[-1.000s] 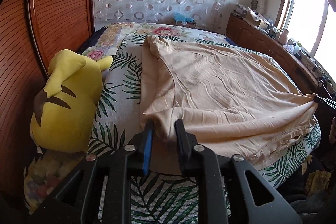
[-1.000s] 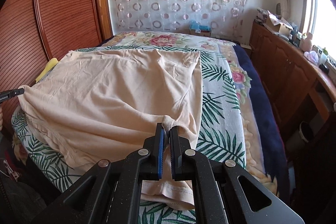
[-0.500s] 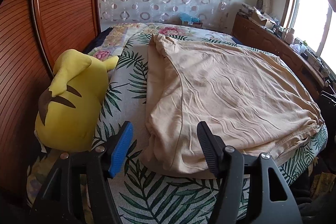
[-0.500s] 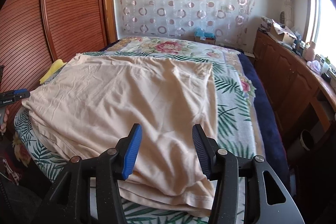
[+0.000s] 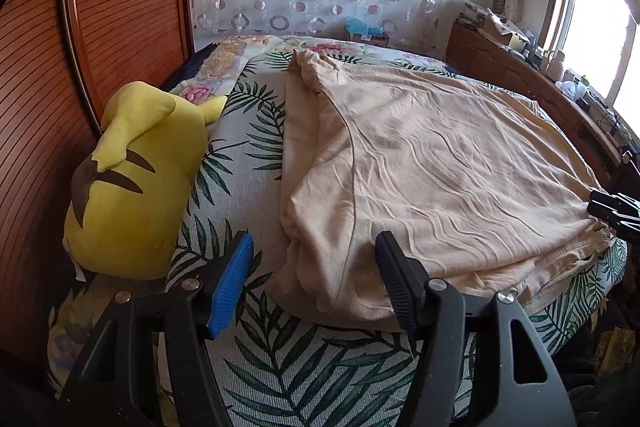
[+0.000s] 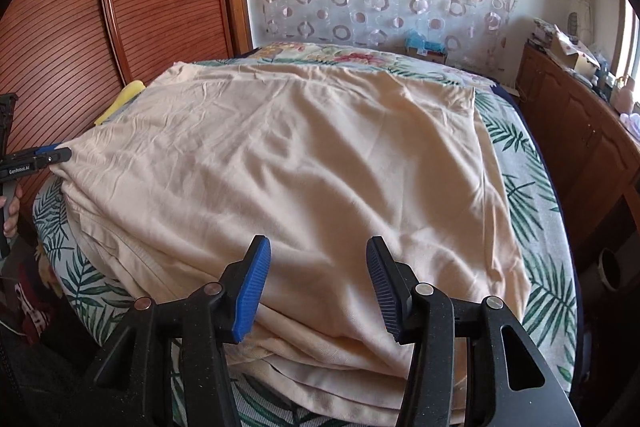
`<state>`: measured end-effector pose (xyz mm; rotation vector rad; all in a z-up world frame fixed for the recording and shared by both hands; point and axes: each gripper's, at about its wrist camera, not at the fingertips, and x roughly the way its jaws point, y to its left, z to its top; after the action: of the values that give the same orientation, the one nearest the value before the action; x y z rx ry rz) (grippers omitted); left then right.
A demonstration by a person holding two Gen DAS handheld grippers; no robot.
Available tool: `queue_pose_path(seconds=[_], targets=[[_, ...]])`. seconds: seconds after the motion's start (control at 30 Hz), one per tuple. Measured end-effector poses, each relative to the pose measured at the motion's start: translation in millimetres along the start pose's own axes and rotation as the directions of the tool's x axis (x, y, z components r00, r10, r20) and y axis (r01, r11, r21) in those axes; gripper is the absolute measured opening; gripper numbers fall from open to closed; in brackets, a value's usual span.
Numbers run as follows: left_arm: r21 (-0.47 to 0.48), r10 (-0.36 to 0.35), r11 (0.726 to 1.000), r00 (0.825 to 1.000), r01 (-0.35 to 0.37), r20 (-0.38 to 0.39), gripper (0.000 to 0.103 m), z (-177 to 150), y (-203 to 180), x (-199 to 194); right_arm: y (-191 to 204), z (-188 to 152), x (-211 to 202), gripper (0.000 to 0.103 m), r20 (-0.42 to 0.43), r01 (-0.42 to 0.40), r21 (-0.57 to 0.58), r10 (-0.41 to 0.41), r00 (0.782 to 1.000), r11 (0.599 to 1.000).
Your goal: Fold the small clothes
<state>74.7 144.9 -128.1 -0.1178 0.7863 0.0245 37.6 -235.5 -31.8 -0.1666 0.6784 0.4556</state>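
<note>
A peach-coloured garment (image 5: pixel 440 167) lies spread across a bed (image 5: pixel 304 367) covered in a palm-leaf print. It is doubled over on itself, with its layered hem edges stacked along the bed's near edge. A yellow plush toy (image 5: pixel 132 179) sits left of the garment, against a wooden wardrobe (image 5: pixel 60 47).

The left gripper (image 5: pixel 314 273) stands open over the garment's near left corner, its jaws having just been opening, with cloth lying below them but not pinched. The right gripper (image 6: pixel 318 279) is likewise open above the garment's near right part — its jaws have also just been opening, and nothing is clamped between them.

The step in hand looks like letting go after a fold and lining up the next grasp. To do it well, each gripper should probably come down on a corner of the garment and catch every stacked layer at once — the lower hems peek out unevenly, so a shallow pinch could leave one behind. Smoothing the ripples near the garment's middle first would help keep the fold square.
</note>
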Motion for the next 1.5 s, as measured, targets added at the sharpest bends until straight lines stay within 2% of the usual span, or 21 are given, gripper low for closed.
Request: queue_pose_path(seconds=[0.13, 0.27, 0.37, 0.63, 0.83, 0.9, 0.93, 0.97, 1.0, 1.1, 1.27, 1.37, 1.5], targets=[[-0.009, -0.005, 1.000, 1.000, 0.005, -0.014, 0.064, -4.9, 2.1, 4.3, -0.8, -7.4, 16.7, 0.054, -0.032, 0.012, 0.008, -0.012, 0.999, 1.000], [-0.030, -0.020, 0.999, 0.999, 0.019, -0.029, 0.064, -10.4, 3.5, 8.5, 6.1, -13.8, 18.9, 0.060, 0.013, 0.045, -0.024, -0.045, 0.999, 0.999], [-0.032, -0.028, 0.999, 0.999, 0.026, -0.038, 0.064, -11.4, 0.4, 10.0, 4.7, -16.8, 21.8, 0.063, 0.013, 0.037, 0.003, -0.037, 0.999, 0.999], [-0.045, -0.034, 0.998, 0.999, 0.032, -0.031, 0.065, -13.4, -0.1, 11.0, 8.5, -22.2, 17.1, 0.067, 0.045, 0.050, 0.005, -0.050, 0.998, 0.999], [-0.082, -0.077, 0.994, 0.997, 0.076, -0.019, 0.064, -13.3, 2.1, 9.6, 8.2, -27.8, 13.0, 0.067, 0.060, 0.049, 0.010, -0.049, 0.997, 0.999], [-0.076, -0.100, 0.992, 0.995, 0.098, -0.017, 0.049, -13.0, -0.4, 9.9, 6.4, -29.9, 11.1, 0.067, 0.062, 0.046, 0.011, -0.046, 0.997, 0.999], [-0.071, -0.113, 0.991, 0.993, 0.111, -0.019, 0.046, -12.9, -2.3, 10.4, 4.3, -30.4, 9.4, 0.067, 0.062, 0.044, 0.011, -0.045, 0.997, 0.999], [-0.065, -0.126, 0.990, 0.992, 0.124, -0.020, 0.034, -12.7, -4.3, 10.9, 3.6, -30.5, 8.8, 0.067, 0.062, 0.045, 0.010, -0.045, 0.997, 0.999], [-0.058, -0.145, 0.988, 0.989, 0.143, -0.028, 0.015, -12.4, -7.1, 11.9, 3.9, -30.9, 8.6, 0.067, 0.062, 0.046, 0.009, -0.046, 0.997, 0.999], [-0.022, -0.152, 0.988, 0.988, 0.152, -0.021, 0.011, -8.2, -19.6, 7.7, 3.4, -31.6, 7.9, 0.067, 0.063, 0.045, 0.011, -0.045, 0.997, 0.999], [0.041, -0.201, 0.979, 0.979, 0.199, 0.043, 0.010, 12.9, -47.6, -12.1, 0.8, -29.0, 6.1, 0.067, 0.054, 0.039, 0.013, -0.040, 0.998, 0.999], [0.078, -0.242, 0.969, 0.967, 0.235, 0.081, 0.010, 31.1, -70.1, -23.6, -6.3, -25.8, 0.3, 0.067, 0.031, 0.026, 0.049, -0.028, 0.999, 0.998], [0.138, -0.321, 0.942, 0.940, 0.305, 0.117, 0.010, 59.0, -110.7, -33.1, -21.2, -24.4, -22.0, 0.067, 0.069, 0.037, 0.087, -0.043, 0.997, 0.996]])
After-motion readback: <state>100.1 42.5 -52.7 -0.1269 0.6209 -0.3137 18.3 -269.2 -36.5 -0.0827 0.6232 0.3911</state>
